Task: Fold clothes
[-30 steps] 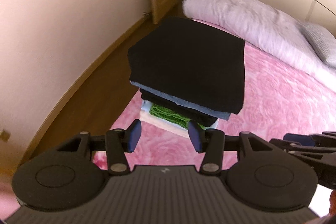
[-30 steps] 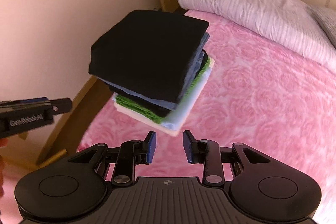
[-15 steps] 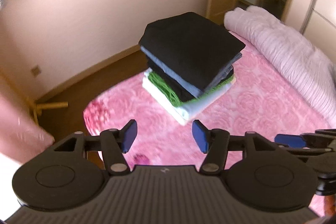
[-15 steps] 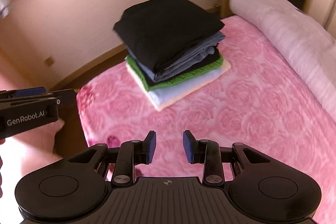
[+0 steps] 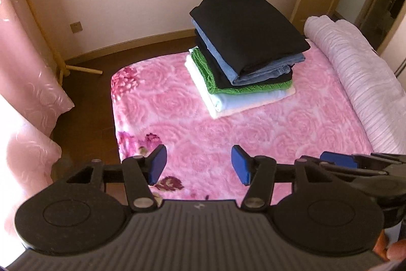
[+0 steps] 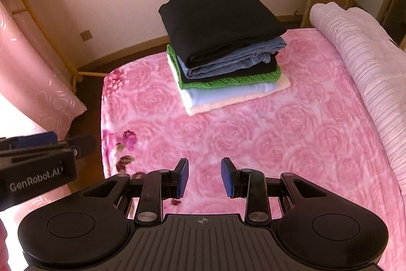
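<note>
Left wrist view: the left hand-held gripper [image 5: 198,164] hangs over the pink bed [image 5: 253,133], its jaws wide apart and empty, having just been opening. The folded stack of clothes [image 5: 243,52], close under the camera a second ago, now sits well beyond the fingertips near the bed's far edge.

Right wrist view: the right hand-held gripper [image 6: 204,177] holds its jaws partly apart, nothing between them, and has likewise backed away from the stack [image 6: 223,47]. The pile looks finished; another garment is probably needed next.
</note>
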The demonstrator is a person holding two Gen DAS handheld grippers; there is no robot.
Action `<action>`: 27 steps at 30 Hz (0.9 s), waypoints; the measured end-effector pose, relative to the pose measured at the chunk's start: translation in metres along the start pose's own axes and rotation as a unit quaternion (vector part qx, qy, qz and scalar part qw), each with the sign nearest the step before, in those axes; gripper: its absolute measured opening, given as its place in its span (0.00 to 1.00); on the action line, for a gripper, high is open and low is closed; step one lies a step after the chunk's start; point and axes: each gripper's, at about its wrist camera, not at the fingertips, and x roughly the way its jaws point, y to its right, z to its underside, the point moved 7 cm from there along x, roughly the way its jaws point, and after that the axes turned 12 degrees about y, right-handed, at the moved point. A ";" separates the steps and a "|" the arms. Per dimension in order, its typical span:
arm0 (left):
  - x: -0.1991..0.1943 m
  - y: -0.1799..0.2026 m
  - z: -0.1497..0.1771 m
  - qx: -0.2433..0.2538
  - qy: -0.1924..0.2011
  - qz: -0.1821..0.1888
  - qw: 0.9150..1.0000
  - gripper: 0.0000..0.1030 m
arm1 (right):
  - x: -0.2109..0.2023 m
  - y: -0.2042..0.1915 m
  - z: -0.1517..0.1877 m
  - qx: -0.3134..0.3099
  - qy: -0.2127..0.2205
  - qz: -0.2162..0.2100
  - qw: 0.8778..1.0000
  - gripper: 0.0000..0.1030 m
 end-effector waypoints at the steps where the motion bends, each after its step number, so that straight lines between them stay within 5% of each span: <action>1: 0.000 0.004 0.000 -0.004 0.002 -0.003 1.000 0.51 | 0.000 0.006 0.000 0.001 0.000 -0.001 1.000 0.31; 27: 0.036 0.073 0.000 -0.014 -0.007 -0.012 1.000 0.51 | 0.015 0.085 -0.022 -0.007 0.017 -0.021 1.000 0.31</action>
